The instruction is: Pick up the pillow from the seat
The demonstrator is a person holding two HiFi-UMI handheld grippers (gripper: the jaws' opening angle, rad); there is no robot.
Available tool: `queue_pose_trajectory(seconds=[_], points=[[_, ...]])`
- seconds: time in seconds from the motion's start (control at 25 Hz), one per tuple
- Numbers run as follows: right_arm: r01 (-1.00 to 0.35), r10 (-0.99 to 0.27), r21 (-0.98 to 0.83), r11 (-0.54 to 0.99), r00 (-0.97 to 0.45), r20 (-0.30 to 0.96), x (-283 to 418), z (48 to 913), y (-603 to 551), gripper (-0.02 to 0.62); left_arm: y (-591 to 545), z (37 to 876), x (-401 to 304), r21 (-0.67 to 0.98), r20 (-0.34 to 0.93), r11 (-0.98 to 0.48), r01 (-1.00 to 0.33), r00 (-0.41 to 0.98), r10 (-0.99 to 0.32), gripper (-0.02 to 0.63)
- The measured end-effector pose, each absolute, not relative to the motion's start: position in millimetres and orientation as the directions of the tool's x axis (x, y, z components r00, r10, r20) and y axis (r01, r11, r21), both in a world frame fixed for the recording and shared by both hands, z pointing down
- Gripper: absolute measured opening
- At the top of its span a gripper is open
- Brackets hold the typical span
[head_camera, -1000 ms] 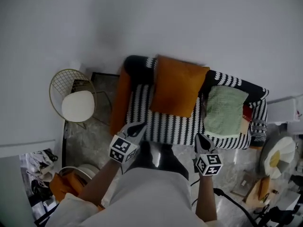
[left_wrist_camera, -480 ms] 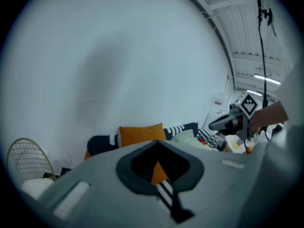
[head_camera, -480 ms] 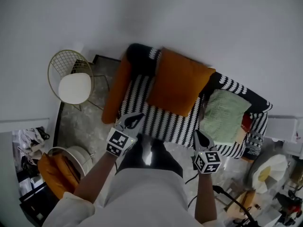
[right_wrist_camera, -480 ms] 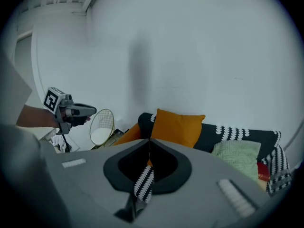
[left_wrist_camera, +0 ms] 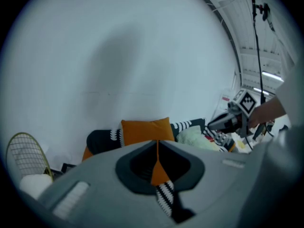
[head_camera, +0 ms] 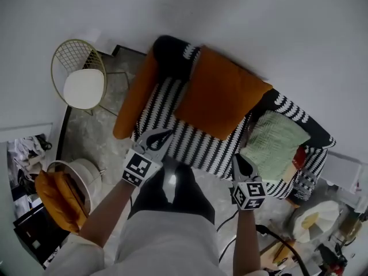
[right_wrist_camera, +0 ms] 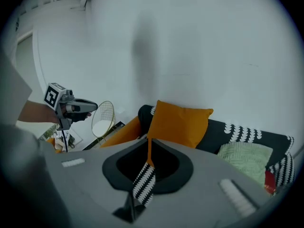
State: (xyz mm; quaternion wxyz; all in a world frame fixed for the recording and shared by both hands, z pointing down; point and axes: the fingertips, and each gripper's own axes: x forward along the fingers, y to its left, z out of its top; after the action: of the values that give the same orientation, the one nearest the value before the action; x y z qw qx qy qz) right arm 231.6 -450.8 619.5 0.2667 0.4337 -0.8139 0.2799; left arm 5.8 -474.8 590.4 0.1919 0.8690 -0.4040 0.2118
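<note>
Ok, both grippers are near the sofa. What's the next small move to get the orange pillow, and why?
Probably open both jaws first. The left gripper and right gripper are shut and empty, just short of the orange pillow. It leans untouched against the back of the sofa, and closed jaws cannot take hold of it.

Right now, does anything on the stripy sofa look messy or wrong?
Nothing looks broken or spilled. The orange pillow leans against the back of the sofa, and the green cushion sits at the other end with something red tucked beside it. Only slightly untidy.
</note>
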Motion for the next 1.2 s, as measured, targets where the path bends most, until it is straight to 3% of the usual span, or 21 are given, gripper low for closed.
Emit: queue_pose_trajectory(seconds=[0.4, 1.2], points=[[-0.835, -0.497, -0.257, 0.486, -0.506, 0.705, 239.9, 699.0, -482.1, 0.049, -508.4, 666.0, 22.0, 0.184, 0.566, -0.577, -0.796, 0.565, -0.6, 0.011], [-0.839, -0.474, -0.312, 0.445, -0.516, 0.713, 276.9, 865.6, -537.9, 0.127, -554.5, 839.6, 64.6, 0.221, 0.622, -0.586, -0.78, 0.575, -0.532, 0.072]])
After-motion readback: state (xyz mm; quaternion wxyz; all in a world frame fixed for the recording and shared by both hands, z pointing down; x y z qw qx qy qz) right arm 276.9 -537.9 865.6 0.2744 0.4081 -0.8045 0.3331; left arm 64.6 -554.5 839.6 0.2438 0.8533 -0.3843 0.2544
